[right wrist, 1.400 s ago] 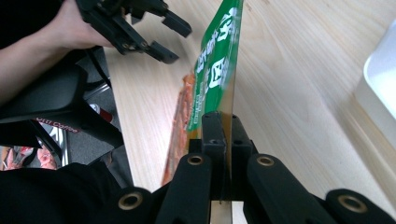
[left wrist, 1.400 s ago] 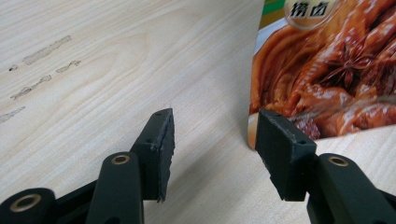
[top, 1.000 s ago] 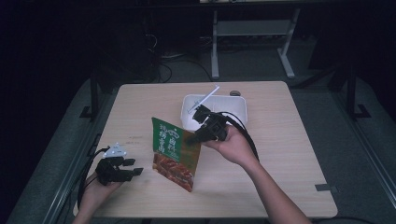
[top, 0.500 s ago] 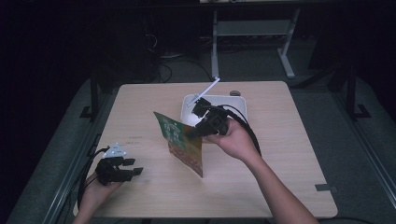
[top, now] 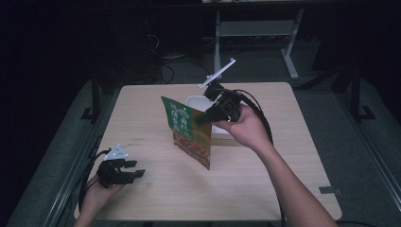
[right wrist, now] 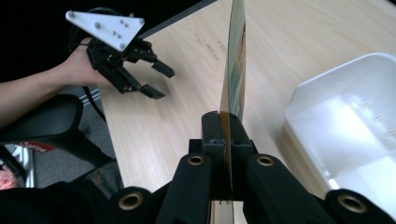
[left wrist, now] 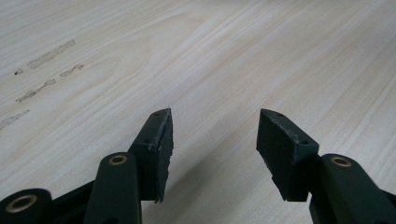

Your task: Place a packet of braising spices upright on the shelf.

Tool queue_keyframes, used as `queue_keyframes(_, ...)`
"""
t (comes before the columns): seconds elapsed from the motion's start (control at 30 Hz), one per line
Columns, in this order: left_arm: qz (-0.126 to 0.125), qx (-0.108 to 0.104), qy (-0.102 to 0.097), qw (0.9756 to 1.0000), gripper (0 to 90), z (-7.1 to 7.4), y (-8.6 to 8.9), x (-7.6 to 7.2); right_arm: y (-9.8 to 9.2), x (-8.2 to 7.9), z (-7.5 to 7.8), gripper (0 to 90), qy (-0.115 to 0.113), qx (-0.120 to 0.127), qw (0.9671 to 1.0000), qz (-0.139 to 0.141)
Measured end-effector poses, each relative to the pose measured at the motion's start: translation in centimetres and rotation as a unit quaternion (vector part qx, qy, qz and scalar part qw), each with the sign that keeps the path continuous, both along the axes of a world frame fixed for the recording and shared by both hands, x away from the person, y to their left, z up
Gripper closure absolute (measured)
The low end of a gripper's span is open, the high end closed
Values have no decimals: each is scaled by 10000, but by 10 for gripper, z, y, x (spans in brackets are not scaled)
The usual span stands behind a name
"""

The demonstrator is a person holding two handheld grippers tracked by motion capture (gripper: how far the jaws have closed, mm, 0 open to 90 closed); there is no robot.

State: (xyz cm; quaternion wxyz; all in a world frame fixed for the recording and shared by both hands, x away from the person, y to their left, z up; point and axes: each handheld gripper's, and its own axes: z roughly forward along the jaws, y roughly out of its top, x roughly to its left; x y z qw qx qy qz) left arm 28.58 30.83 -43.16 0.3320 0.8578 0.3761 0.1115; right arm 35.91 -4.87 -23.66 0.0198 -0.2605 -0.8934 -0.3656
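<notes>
A flat green and red snack packet (top: 189, 134) hangs in the air above the middle of the wooden table (top: 146, 109). My right gripper (top: 204, 116) is shut on its upper right edge, just in front of a white tray (top: 199, 100). In the right gripper view the packet (right wrist: 236, 60) shows edge-on, pinched between the jaws of my right gripper (right wrist: 226, 122), with the white tray (right wrist: 345, 121) to the right. My left gripper (top: 138, 169) rests open at the table's near left, nothing between its fingers (left wrist: 159, 140); in the right gripper view the left gripper (right wrist: 159, 80) sits farther off.
A black chair seat (right wrist: 51, 121) stands beside the table's left side. Metal frame legs (top: 288, 52) stand on the floor behind the table. Bare wood lies to the right of the tray and along the front edge.
My right gripper has lifted the packet and carried it back and to the right, close to the white tray. The left gripper has stayed where it was.
</notes>
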Motion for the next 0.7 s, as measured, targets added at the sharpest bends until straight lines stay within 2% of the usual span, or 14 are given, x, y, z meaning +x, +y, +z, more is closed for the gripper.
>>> queue_keyframes(0.3, 18, 4, 4, 10000, 439, -1, 1, 1, -6, 8, 17, 899, -219, -116, 9995, -202)
queue_keyframes(0.7, 36, 11, 33, 10000, 405, -1, 0, 1, -22, 21, 33, 899, -290, -108, 9980, -553)
